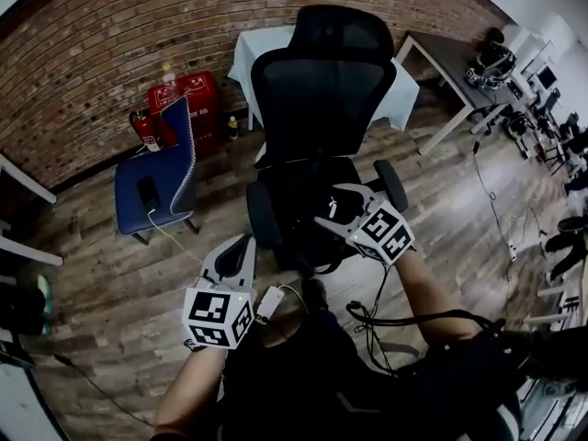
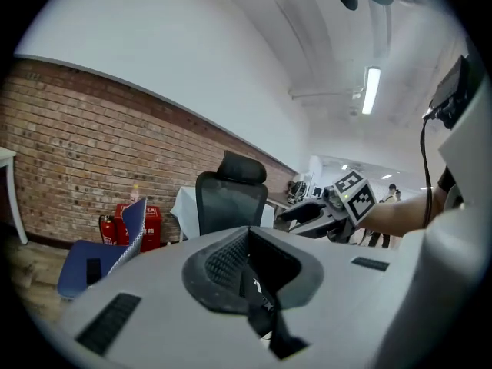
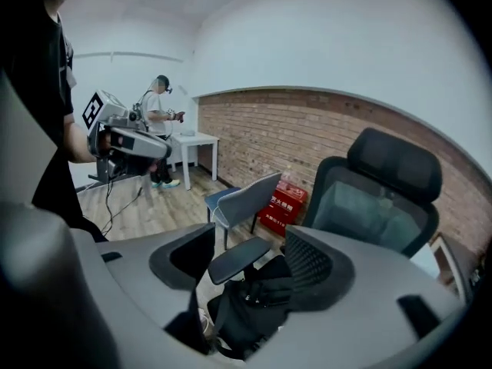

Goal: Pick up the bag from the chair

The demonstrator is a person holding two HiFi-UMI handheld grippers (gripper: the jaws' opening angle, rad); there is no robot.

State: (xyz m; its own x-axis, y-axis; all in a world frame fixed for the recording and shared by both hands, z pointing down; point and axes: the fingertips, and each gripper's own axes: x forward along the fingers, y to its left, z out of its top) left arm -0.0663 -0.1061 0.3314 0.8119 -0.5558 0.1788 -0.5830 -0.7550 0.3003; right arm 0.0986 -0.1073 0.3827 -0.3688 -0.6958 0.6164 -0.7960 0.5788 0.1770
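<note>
Bag [image 3: 257,304]: black and slumped on the seat of the black office chair [image 1: 322,90]. In your right gripper view it lies below the chair's armrest [image 3: 237,260]. In the head view it blends into the dark seat and is hard to pick out.
Right gripper [image 1: 331,208]: your jaws are spread. It is over the front of the seat and tilted down. The bag and armrest show in the gap between the jaws, and neither pad presses on anything.
Left gripper [image 1: 244,243]: your jaws are pressed together. It is low at the seat's front left corner, pointing towards the chair's back and apart from the bag.
Blue chair [image 1: 156,186]: to the left of the office chair, with a dark flat object and a pale cable on its seat.
Red cabinet [image 1: 188,99]: against the brick wall [image 1: 101,53], behind the blue chair.
White-clothed table [image 1: 246,49]: just behind the office chair's back.
Floor [image 1: 101,283]: wood planks, with black cables trailing at the right.
</note>
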